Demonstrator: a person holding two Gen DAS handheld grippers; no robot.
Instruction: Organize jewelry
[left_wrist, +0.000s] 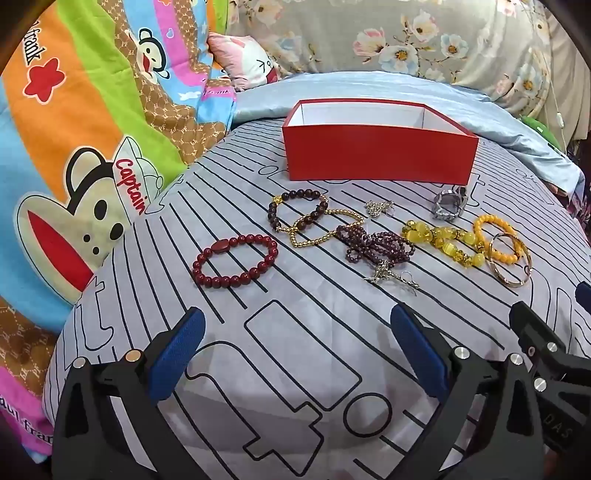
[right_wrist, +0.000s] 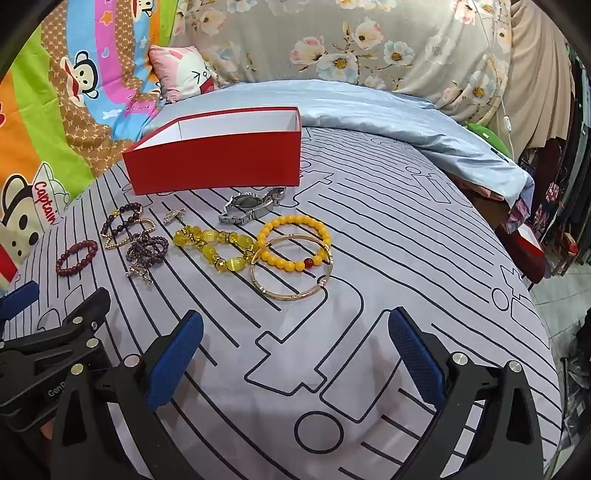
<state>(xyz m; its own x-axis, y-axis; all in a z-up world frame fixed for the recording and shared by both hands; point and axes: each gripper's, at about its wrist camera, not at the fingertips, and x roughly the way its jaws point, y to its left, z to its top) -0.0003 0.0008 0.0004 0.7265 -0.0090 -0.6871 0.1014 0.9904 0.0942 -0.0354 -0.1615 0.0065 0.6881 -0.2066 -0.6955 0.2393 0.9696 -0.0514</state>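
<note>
Both grippers are hovering over the grey line-patterned bed cover (left_wrist: 295, 369), tilted downward, with their blue-padded fingers (left_wrist: 177, 347) spread wide and holding nothing. The jewelry is lying in a loose row ahead of them, between the fingers and the open red cardboard box (left_wrist: 376, 155) beyond.

The left gripper (left_wrist: 295, 350) is facing the dark red beaded bracelet (left_wrist: 234, 262), which is lying flat, ahead and slightly left, apart from the other pieces. The right gripper (right_wrist: 295, 350) is sitting nearer the thin gold metal bangle (right_wrist: 291, 267), which is overlapping the opaque yellow beaded bracelet (right_wrist: 293, 243) just ahead. Each arm is likely best suited to its own end of the row.
</note>
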